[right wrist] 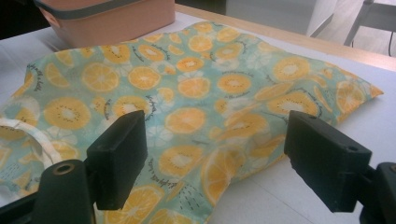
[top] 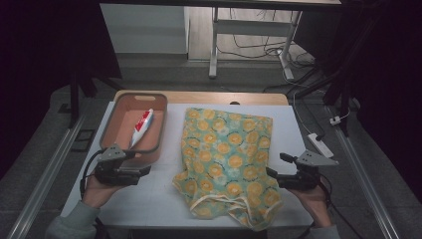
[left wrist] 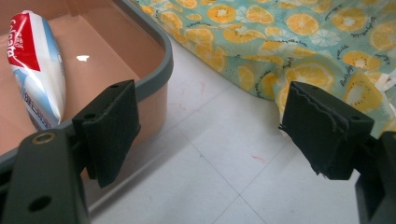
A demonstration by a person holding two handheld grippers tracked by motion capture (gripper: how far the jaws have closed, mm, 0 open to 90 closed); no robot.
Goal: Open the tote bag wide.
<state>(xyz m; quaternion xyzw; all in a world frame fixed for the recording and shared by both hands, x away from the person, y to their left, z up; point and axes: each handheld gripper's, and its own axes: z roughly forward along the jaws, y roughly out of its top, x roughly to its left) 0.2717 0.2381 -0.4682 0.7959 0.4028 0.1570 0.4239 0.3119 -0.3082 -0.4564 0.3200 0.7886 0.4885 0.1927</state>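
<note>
Two claws hover released over the white worktop [top: 149, 194], one at each side of the orange-print cloth bag [top: 226, 159], which lies flat in the middle. Left claw [top: 144, 169] sits just beside the pink bin [top: 117, 109] holding a toothpaste tube [top: 142, 127]; right claw [top: 272, 173] is at the bag's edge, nothing gripped

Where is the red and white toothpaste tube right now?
In the high view, the red and white toothpaste tube lies inside the pink plastic bin at the table's left, beside the orange-print cloth bag.
</note>
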